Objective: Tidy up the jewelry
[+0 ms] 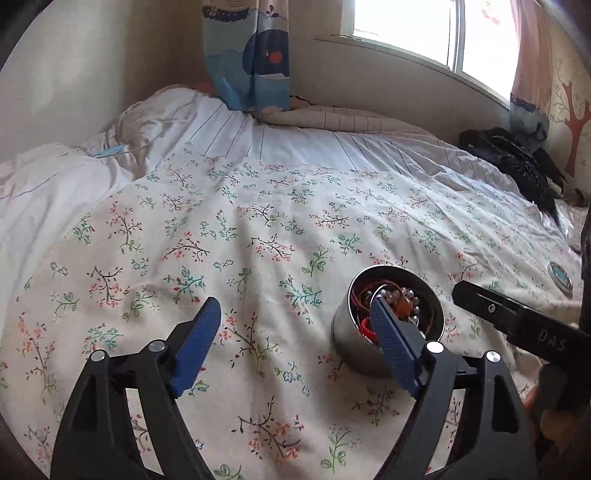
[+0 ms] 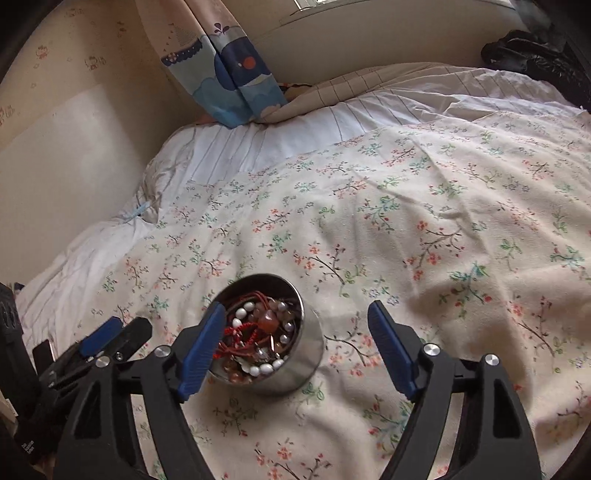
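Both the left gripper and the right gripper stand spread wide and empty over the floral bedspread, flanking the round metal tin of bead jewelry between them.

A floral bedspread is covering the bed, a whale-print curtain is hanging beside the bright window, and dark clothing is lying at the far edge.
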A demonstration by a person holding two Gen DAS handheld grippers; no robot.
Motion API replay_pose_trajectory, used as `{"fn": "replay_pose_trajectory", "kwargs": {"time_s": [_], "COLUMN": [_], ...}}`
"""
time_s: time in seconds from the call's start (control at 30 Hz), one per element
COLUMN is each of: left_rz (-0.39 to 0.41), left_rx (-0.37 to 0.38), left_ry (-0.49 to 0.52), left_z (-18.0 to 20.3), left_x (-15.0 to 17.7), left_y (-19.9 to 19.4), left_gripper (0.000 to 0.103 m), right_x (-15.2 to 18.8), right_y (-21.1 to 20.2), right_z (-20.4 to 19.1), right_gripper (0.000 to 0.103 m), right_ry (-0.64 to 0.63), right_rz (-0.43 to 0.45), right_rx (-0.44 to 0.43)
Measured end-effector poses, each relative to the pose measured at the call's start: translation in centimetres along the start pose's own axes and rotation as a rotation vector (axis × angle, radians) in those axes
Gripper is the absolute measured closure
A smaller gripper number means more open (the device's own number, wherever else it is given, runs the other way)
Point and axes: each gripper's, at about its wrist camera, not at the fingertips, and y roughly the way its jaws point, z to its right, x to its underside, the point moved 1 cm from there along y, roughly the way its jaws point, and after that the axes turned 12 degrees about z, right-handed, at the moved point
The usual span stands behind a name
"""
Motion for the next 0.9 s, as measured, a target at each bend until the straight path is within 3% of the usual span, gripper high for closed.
{"fn": "replay_pose_trajectory", "kwargs": {"time_s": [0.1, 0.23, 0.33, 0.43, 0.6, 0.9], "left_rz": [0.007, -0.003, 0.004, 0.006, 0.025, 0.044], "left_rx": [-0.028, -0.022, -0.025, -0.004, 0.006, 0.027], "left_ry": [0.023, 0.018, -0.008, -0.018, 0.051, 0.091], "left_z": [-0.5, -1.1, -1.3, -0.8, 0.6, 2.1], "left_x": [1.1, 2.5, 2.8, 3.2, 4.3, 5.1], "left_y": [-2.8, -6.3, -8.6, -10.9, -14.6, -17.7], "left_gripper": [0.011, 0.008, 0.008, 0.008, 0.008, 0.008], "right_x": [0.8, 3.2, 4.4, 4.4, 4.7, 6.0], "right_y": [-3.7, -7.8, -10.2, -12.7, -16.1, -19.7], "right_z": [0.2, 1.2, 2.8, 4.1, 5.0, 4.0], "right_gripper": [0.007, 0.007, 0.007, 0.007, 0.007, 0.007], "right_ry": [-0.048, -0.097, -0.04, 0.036, 0.111, 0.076], "right_rz": [0.038, 0.037, 0.031, 0.08, 0.137, 0.164], "right_rx": [0.065, 0.144, 0.173, 0.191, 0.192, 0.236]}}
